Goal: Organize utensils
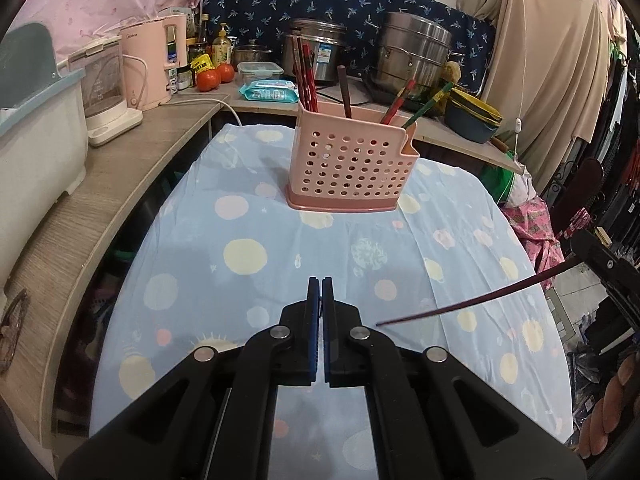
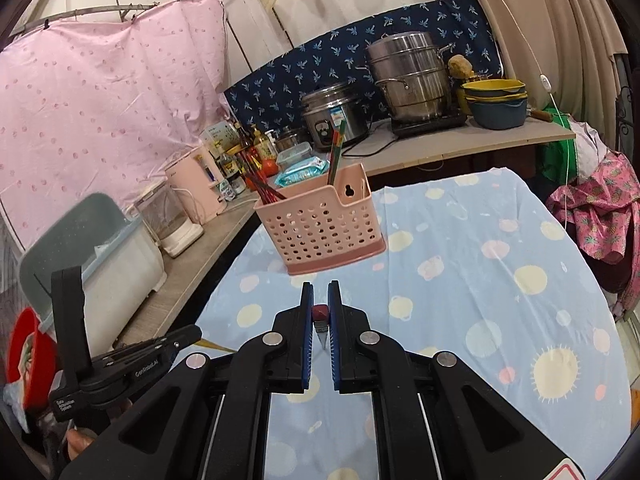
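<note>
Cloth [image 1: 248, 216] with pale dots covers the whole table, bare except for the caddy, so most of it lies open on every side of the grippers. Counter [image 1: 120, 168] runs along the table's left edge and round the far side, close behind the caddy. On it stand a white bin [image 1: 36, 148], a pink kettle [image 1: 154, 66], two tomatoes [image 1: 214, 77], a rice cooker [image 1: 316, 50], a steamer pot [image 1: 414, 54] and stacked bowls [image 1: 472, 114].

Caddy [image 1: 348, 160], pink and perforated, sits upright toward the far end of the cloth. Red chopsticks [image 1: 306, 76] lean in its left part, a brown one [image 1: 345, 94] stands near the middle, and red-green ones [image 1: 416, 106] tilt to the right.

Left gripper [image 1: 321, 292] hovers over the near cloth, its pads pressed together on nothing. Right gripper [image 2: 320, 304] is clamped on a dark red chopstick [image 1: 472, 302], which juts out over the cloth's right side, well apart from the caddy.
</note>
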`<state>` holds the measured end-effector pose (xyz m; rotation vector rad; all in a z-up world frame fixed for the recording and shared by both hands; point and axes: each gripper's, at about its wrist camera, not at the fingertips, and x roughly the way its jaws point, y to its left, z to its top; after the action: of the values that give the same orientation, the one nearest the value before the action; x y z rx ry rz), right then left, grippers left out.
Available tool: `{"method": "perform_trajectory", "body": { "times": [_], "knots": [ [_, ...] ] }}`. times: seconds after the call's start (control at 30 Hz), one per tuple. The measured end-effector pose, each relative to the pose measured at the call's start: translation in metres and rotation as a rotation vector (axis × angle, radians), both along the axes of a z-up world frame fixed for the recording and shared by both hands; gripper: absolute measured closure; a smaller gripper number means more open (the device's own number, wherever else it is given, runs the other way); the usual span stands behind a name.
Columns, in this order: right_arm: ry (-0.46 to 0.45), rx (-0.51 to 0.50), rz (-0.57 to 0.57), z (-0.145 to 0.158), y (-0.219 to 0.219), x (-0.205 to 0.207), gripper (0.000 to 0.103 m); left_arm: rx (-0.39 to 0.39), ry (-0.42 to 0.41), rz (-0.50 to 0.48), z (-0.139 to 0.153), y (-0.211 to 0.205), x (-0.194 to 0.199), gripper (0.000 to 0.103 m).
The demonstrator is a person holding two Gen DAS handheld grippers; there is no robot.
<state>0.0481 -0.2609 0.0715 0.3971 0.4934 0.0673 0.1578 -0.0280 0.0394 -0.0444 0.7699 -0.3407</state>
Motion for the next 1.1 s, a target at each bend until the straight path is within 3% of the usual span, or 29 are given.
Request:
{"method": "perform_trajectory", "body": {
  "times": [0.3, 0.8, 0.93, 1.1],
  "knots": [
    [-0.049, 0.015, 0.001, 0.027, -0.008, 0.033, 0.096, -0.008, 0.006, -0.013, 0.019, 0.002, 0.028, 0.102],
    [-0.170, 0.018, -0.055, 0.087, -0.030, 0.097, 0.096, -0.018, -0.128, 0.020, 0.086, -0.003, 0.093, 0.102],
    [-0.163, 0.013, -0.053, 0.085, -0.030, 0.101, 0.096, -0.035, -0.091, 0.039, 0.069, 0.010, 0.098, 0.102],
    [-0.107, 0.010, -0.046, 0.059, -0.025, 0.097, 0.096, -0.023, 0.027, 0.087, 0.015, 0.036, 0.106, 0.101]
  ]
}}
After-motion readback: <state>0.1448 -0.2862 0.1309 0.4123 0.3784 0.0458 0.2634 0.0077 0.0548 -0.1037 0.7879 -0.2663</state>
